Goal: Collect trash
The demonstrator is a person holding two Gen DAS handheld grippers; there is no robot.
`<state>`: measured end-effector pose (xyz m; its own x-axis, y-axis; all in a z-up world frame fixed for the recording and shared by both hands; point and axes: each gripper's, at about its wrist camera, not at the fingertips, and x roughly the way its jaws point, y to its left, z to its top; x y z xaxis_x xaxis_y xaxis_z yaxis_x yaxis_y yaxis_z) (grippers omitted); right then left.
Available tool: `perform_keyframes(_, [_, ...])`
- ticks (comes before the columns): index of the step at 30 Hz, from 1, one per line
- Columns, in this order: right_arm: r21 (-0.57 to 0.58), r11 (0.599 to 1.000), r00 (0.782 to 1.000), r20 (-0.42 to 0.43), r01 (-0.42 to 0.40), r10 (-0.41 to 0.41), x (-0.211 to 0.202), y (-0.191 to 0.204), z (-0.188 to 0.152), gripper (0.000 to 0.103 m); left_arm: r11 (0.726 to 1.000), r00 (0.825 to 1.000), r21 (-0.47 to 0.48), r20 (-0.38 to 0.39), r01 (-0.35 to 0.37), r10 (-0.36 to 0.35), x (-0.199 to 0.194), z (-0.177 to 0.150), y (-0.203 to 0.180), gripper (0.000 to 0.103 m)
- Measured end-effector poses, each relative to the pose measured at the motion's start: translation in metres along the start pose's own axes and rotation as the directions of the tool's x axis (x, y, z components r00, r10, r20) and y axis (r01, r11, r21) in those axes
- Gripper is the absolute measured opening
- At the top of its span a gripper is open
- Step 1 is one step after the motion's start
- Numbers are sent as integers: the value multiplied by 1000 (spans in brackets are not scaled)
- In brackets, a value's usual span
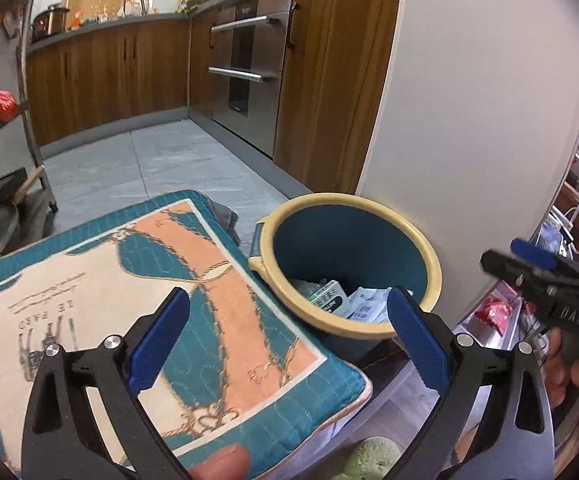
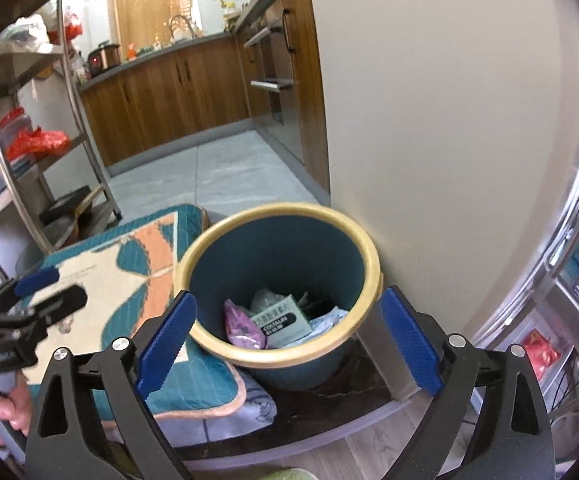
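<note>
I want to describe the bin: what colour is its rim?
Pale yellow rim on a dark teal trash bin, clearest in the right wrist view.

A: Is the bin mouth left clear?
B: Yes, nothing is held over it. It is hemmed by the white wall on its right and the cushion touching its left rim.
A: And beyond?
B: Open floor is seen, bounded by cabinets.

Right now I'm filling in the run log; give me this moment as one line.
left gripper: jaws open, empty | right gripper: jaws open, empty | bin: holds box, pink packet | cushion beside bin
</note>
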<state>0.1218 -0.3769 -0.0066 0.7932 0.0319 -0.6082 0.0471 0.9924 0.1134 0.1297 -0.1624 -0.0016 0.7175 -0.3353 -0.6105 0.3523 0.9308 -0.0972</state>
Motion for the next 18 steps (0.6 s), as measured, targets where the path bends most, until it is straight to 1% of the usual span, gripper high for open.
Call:
perform_keyframes(2, [13, 1000, 1000, 20, -6, 6, -9, 0, -1, 94, 1000, 1000, 7, 8, 6, -6, -7, -4, 0, 97])
perform_keyframes(5, [22, 1000, 1000, 0, -14, 14, -18, 2, -8, 95, 1000, 1000, 2, 15, 0, 0, -12, -6, 0, 97])
perform_keyframes(6, [17, 1000, 1000, 5, -17, 17, -22, 4, -9, 95, 1000, 1000, 1, 14, -2, 2, -13, -8, 0, 97])
perform_keyframes(10, [-20, 1000, 998, 57, -10, 11, -39, 11, -15, 95, 1000, 1000, -2, 4, 1, -1, -15, -13, -3, 97])
perform_keyframes(13, [-25, 1000, 998, 69, -5, 7, -42, 12, -17, 95, 1000, 1000, -4, 5, 9, -9, -17, -15, -5, 97])
perform_keyframes(18, [-26, 1000, 998, 64, -4, 6, -40, 13, -17, 95, 1000, 1000, 1, 17, 18, -18, -21, -16, -7, 97])
